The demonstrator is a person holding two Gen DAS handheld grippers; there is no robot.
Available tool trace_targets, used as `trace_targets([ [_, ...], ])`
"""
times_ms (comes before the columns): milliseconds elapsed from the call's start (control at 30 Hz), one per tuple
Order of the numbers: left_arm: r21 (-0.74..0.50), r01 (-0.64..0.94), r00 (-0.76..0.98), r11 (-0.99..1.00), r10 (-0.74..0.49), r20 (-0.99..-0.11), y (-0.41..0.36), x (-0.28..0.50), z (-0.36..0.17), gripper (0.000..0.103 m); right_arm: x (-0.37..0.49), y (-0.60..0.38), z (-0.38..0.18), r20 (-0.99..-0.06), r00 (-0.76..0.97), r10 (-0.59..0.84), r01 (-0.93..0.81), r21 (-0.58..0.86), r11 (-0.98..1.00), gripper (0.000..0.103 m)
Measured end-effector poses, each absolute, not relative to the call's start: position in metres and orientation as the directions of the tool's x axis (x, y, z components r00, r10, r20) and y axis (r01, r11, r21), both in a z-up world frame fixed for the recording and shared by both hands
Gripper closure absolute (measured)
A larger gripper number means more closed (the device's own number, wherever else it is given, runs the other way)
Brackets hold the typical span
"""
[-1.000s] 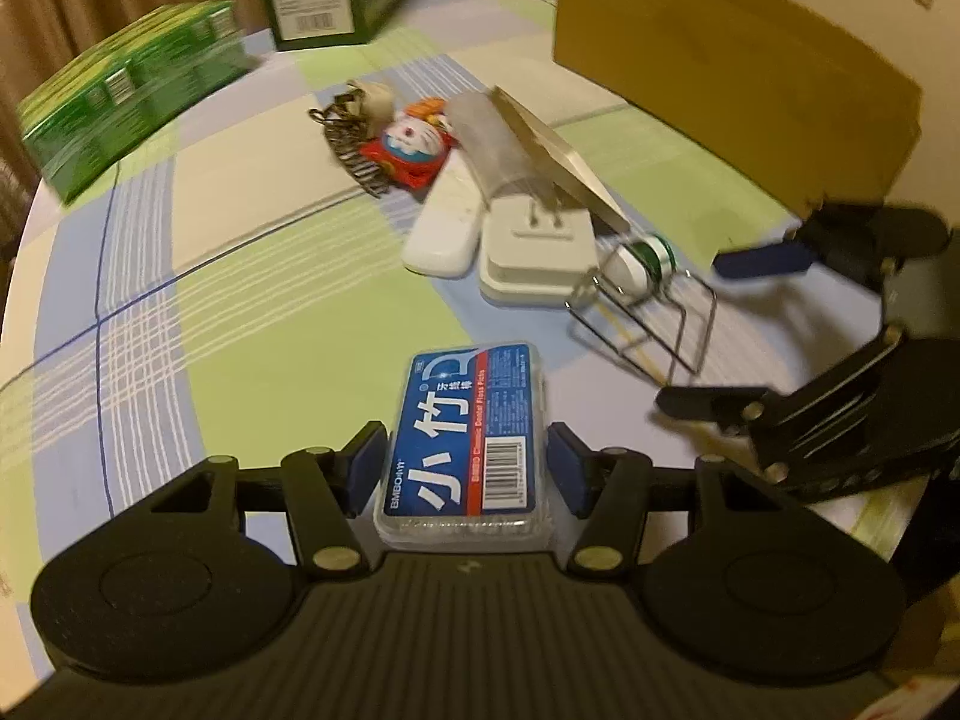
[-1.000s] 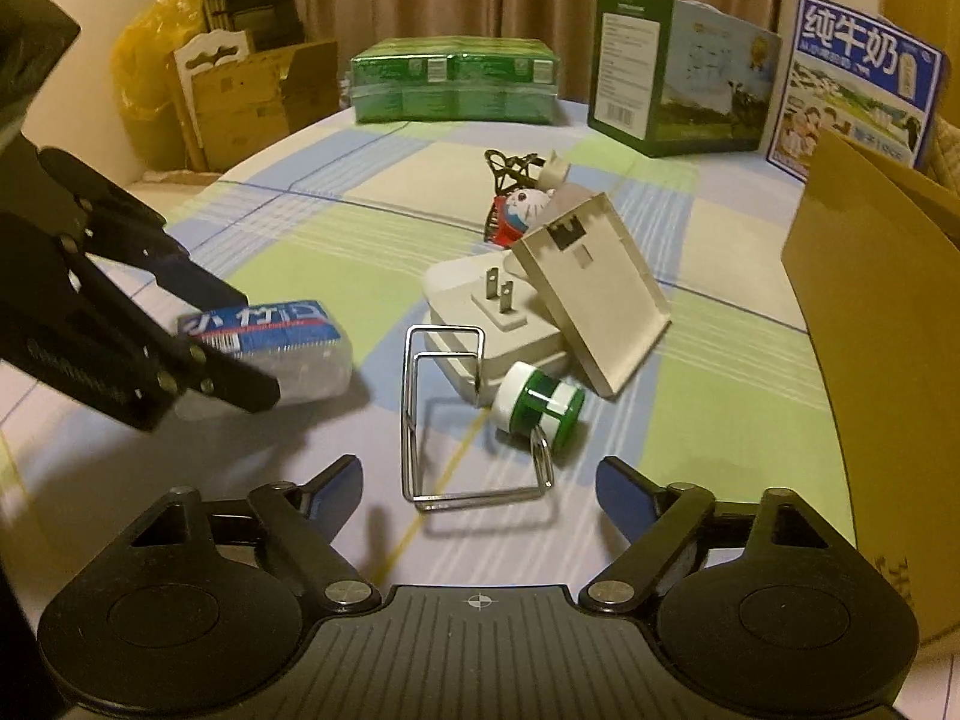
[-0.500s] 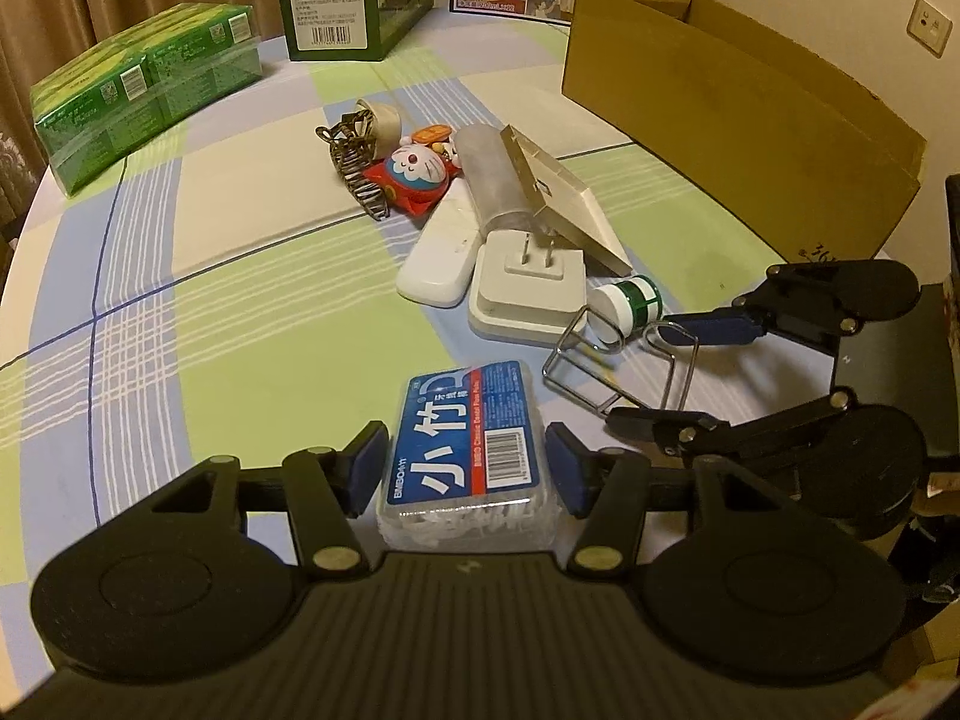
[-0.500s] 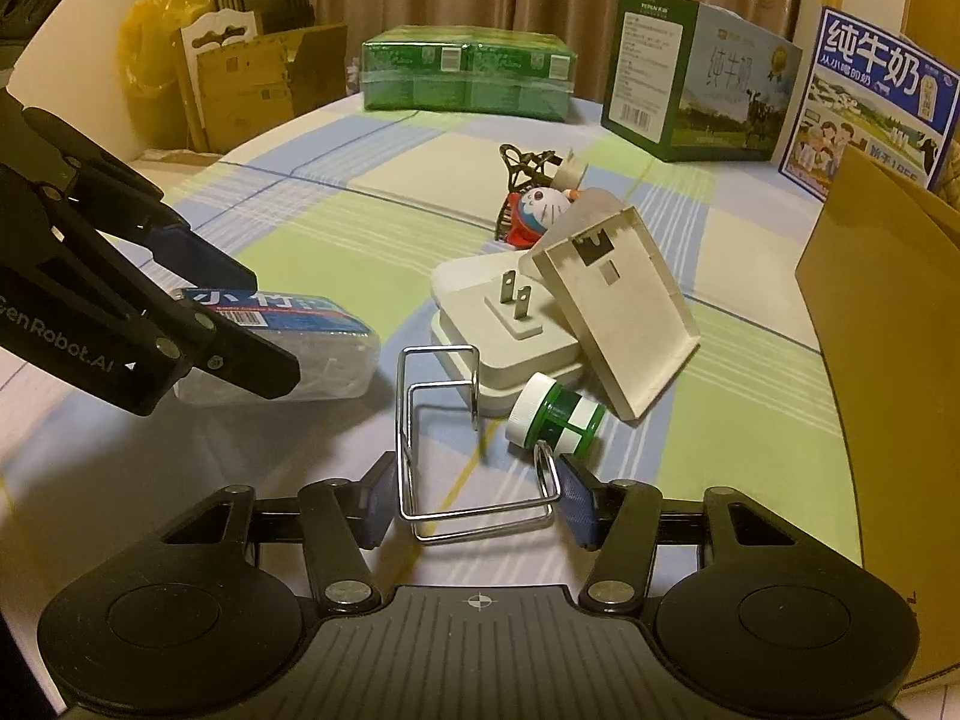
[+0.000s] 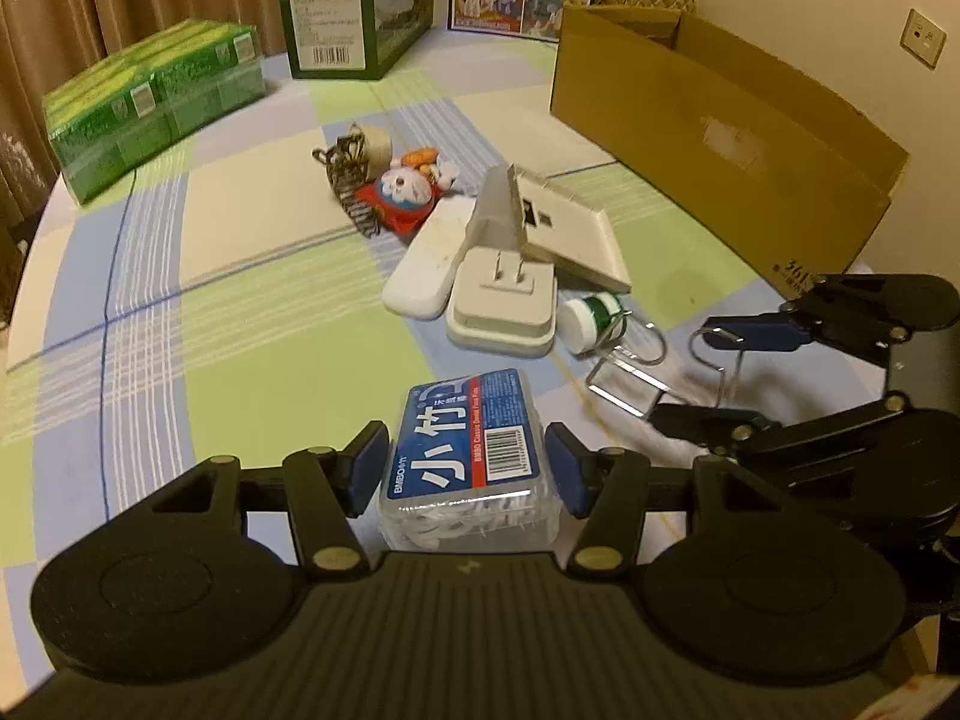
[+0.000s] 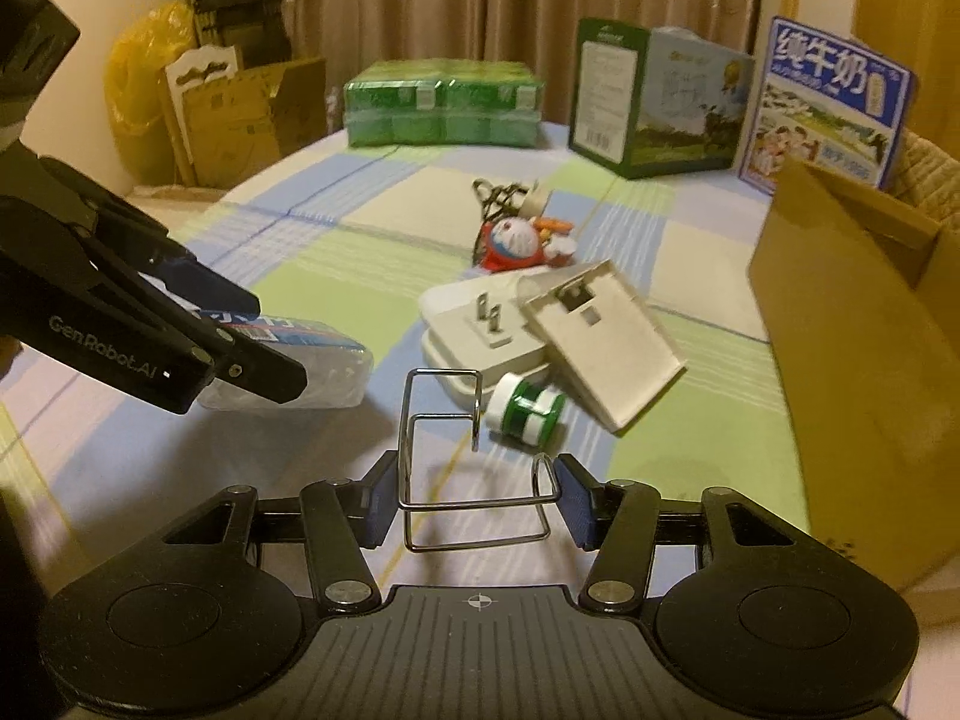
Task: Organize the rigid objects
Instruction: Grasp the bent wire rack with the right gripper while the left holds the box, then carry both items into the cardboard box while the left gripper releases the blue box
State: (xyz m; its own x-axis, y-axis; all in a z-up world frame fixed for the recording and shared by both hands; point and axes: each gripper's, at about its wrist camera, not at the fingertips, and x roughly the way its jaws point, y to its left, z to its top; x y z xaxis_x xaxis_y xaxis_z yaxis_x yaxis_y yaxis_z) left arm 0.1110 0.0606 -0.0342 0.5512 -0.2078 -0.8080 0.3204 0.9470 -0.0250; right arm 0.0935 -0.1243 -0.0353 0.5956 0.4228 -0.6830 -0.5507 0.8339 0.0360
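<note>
My left gripper (image 5: 465, 468) is shut on a clear floss-pick box with a blue label (image 5: 465, 432) and holds it just above the checked tablecloth. From the right wrist view, the same left gripper (image 6: 252, 336) and floss-pick box (image 6: 324, 360) are at the left. My right gripper (image 6: 477, 501) is shut on a bent wire rack (image 6: 444, 370), whose frame spans from pad to pad and hangs slightly off the cloth. The left wrist view shows the right gripper (image 5: 720, 375) gripping the wire rack (image 5: 630, 372) at the right.
A pile lies mid-table: a white plug adapter (image 5: 501, 300), a switch plate (image 5: 564, 228), a green-and-white small bottle (image 5: 591, 312), a white flat case (image 5: 420, 276) and a cartoon toy (image 5: 402, 192). An open cardboard box (image 5: 720, 138) stands at the right. Green packs (image 5: 150, 102) and cartons stand at the back.
My right gripper went from wide open to shut on the wire rack and raised it off the cloth. The left gripper rose slightly with the floss-pick box.
</note>
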Motion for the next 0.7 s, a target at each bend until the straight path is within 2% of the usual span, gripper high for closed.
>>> trace_targets([
  [400, -0.026, 0.316, 0.616, 0.948, -0.226, -0.755, 0.019, 0.107, 0.022, 0.051, 0.085, -0.180, 0.033, -0.596, 0.710, 0.375, -0.428, 0.059, 0.902, 0.052],
  [700, -0.065, 0.389, 0.647, 0.919, -0.323, -0.691, -0.078, 0.130, 0.066, 0.051, 0.108, -0.284, 0.084, -0.547, 0.807, 0.222, -0.241, 0.038, 0.970, 0.052],
])
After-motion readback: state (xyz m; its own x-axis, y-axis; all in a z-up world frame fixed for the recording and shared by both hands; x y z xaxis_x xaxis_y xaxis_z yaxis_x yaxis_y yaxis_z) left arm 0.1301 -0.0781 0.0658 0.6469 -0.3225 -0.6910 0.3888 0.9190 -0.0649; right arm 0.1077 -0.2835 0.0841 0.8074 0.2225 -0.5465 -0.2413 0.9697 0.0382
